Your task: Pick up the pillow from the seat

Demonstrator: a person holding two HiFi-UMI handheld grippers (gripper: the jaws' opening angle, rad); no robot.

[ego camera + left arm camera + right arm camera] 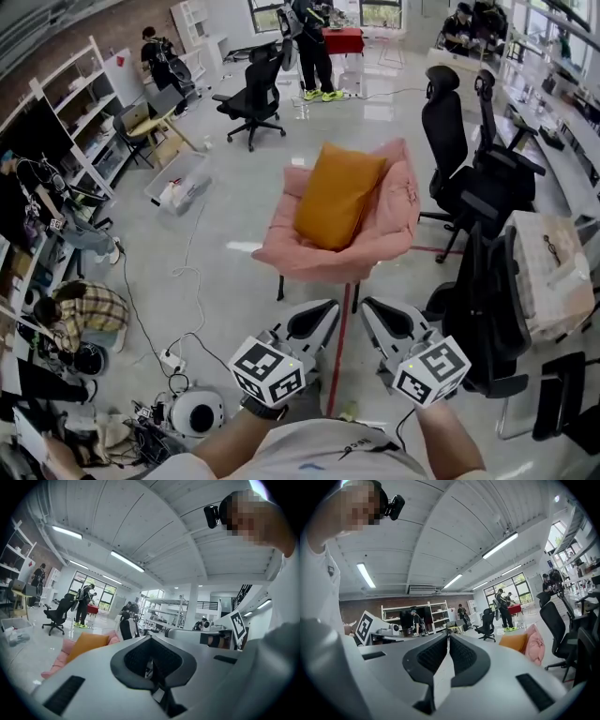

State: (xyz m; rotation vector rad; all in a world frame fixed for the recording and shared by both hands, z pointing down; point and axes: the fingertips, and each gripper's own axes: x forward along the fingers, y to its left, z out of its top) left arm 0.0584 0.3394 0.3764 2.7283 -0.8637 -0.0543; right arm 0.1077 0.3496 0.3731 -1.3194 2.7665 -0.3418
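An orange pillow [336, 195] leans upright against the back of a pink padded seat [394, 225] in the middle of the floor. My left gripper [322, 307] and right gripper [372, 306] hover side by side below the seat, pointing at it and well short of it. Both are shut with nothing between the jaws. The left gripper view has the left gripper [151, 638] with the pillow [86, 644] far off at lower left on the seat [52, 669]. In the right gripper view, the pillow [513, 642] and seat [536, 647] lie to the right of the right gripper [449, 633].
Black office chairs [469, 169] crowd the seat's right side, one bearing a wrapped bundle [553, 272]. Another chair [251, 98] stands behind at left. A clear bin [178, 183], cables with a power strip [171, 358] and a crouching person [84, 314] occupy the left floor.
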